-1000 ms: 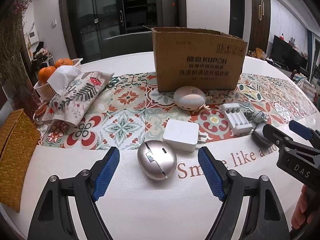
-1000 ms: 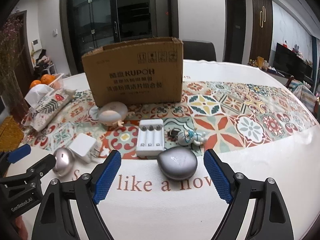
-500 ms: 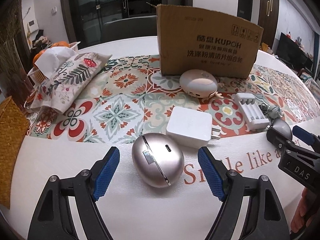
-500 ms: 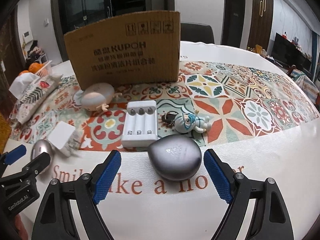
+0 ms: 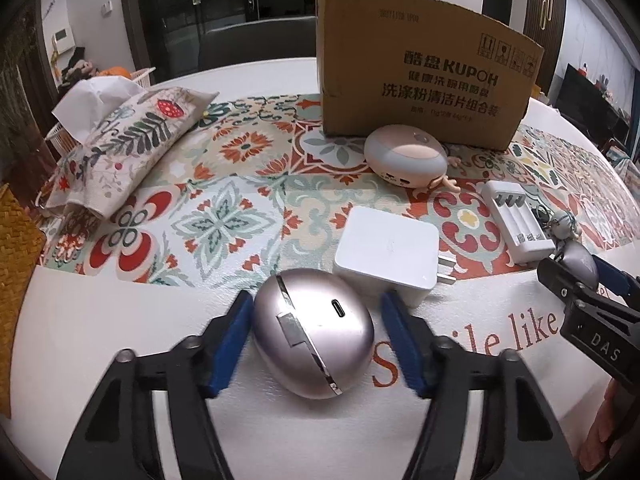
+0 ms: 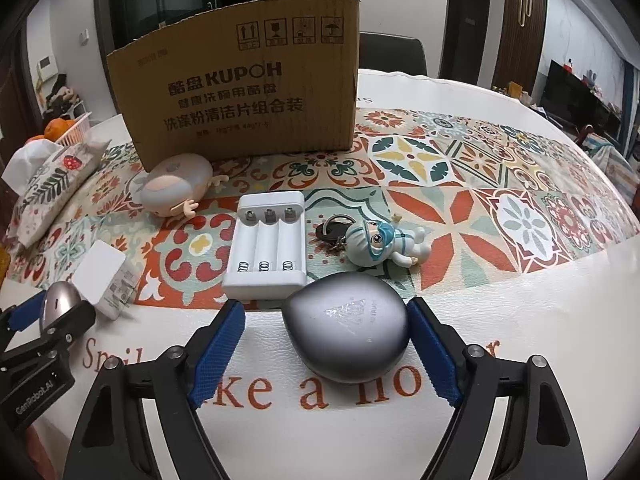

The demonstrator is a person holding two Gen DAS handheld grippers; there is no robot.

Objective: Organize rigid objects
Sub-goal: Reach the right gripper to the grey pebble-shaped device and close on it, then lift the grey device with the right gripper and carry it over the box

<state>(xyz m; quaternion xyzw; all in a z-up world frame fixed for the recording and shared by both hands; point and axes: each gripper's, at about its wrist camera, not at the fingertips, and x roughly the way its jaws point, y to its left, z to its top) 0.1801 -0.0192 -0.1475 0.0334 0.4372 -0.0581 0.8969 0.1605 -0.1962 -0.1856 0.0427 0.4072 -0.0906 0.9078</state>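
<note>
A pinkish silver egg-shaped case [image 5: 314, 330] lies on the white table edge between the blue pads of my open left gripper [image 5: 316, 338]; the left pad is almost touching it, the right pad stands apart. A grey drop-shaped case [image 6: 349, 338] lies between the pads of my open right gripper [image 6: 326, 354], close to the right pad. Behind them lie a white charger block [image 5: 386, 256], a white battery holder [image 6: 266, 250], a figurine keychain [image 6: 378, 242] and a round pink-white gadget [image 5: 406, 154]. An open KUPOH cardboard box [image 6: 244, 92] stands at the back.
A patterned tissue pouch [image 5: 120, 148] lies at the left with a basket of oranges [image 6: 60, 128] behind it. A woven yellow mat [image 5: 16, 256] is at the far left edge. A chair [image 6: 394, 54] stands behind the table.
Both grippers have moved forward and down so each case now sits between its pads. Both jaws have narrowed around the cases.
</note>
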